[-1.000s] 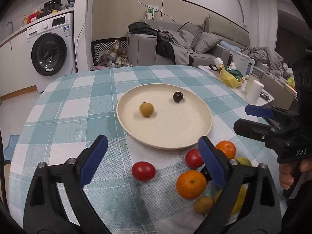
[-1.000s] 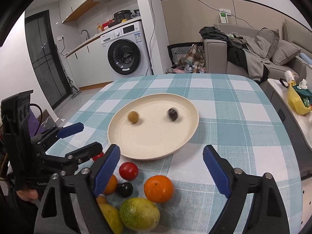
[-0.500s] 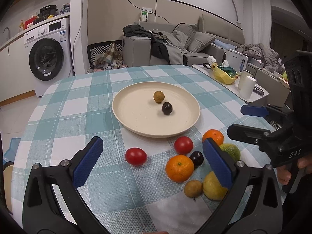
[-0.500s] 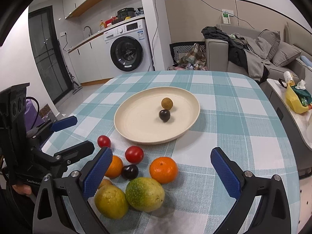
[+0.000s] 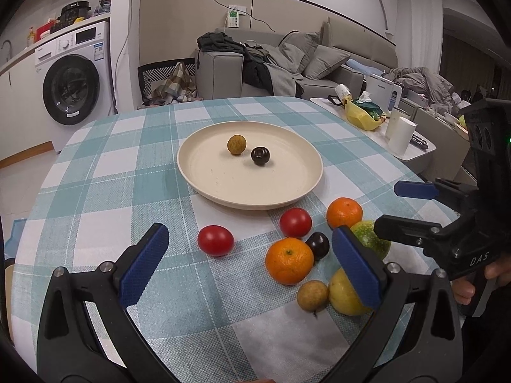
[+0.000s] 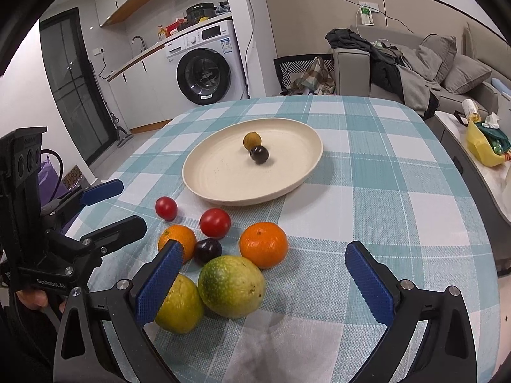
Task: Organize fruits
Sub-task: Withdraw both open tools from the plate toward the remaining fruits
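Note:
A cream plate holds a brown longan and a dark plum side by side. In front of it on the checked cloth lie two tomatoes, two oranges, another dark plum, a second longan, a green fruit and a yellow fruit. My left gripper hangs open above the tomato and the near orange. Over the right-hand orange and green fruit, my right gripper stands wide open. Neither holds anything.
The table's rounded edge runs close on both sides. A low side table with a white cup and a yellow bag stands to the right. A washing machine and a sofa are beyond.
Both grippers drew back from the plate, so more loose fruit shows. The longan and dark plum rolled across the plate and came to rest together. The right jaws widened a little.

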`<state>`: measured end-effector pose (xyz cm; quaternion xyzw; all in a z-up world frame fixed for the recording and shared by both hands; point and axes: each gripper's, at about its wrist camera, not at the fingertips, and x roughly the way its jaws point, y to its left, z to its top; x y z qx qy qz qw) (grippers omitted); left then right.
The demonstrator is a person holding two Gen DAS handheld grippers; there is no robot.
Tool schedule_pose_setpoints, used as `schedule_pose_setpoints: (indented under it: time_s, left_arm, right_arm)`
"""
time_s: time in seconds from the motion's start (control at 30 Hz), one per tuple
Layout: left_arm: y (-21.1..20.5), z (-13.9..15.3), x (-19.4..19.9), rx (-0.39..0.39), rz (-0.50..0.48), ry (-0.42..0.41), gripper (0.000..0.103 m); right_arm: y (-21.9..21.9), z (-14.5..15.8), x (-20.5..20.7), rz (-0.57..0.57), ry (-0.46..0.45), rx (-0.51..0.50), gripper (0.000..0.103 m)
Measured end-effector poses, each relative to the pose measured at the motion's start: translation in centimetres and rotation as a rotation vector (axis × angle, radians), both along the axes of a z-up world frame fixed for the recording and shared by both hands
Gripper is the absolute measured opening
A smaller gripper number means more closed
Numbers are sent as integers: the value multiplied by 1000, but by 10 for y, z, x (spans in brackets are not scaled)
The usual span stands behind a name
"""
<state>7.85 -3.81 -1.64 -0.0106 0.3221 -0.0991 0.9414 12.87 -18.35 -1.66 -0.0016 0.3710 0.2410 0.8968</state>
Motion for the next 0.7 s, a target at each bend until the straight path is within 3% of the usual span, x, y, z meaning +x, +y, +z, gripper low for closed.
schedule_pose_setpoints:
  time_s: [0.7]
  left_arm:
    - [-1, -7, 5, 4, -7, 17, 102]
  right_arm:
    - [1, -16, -8, 16, 40, -34, 103]
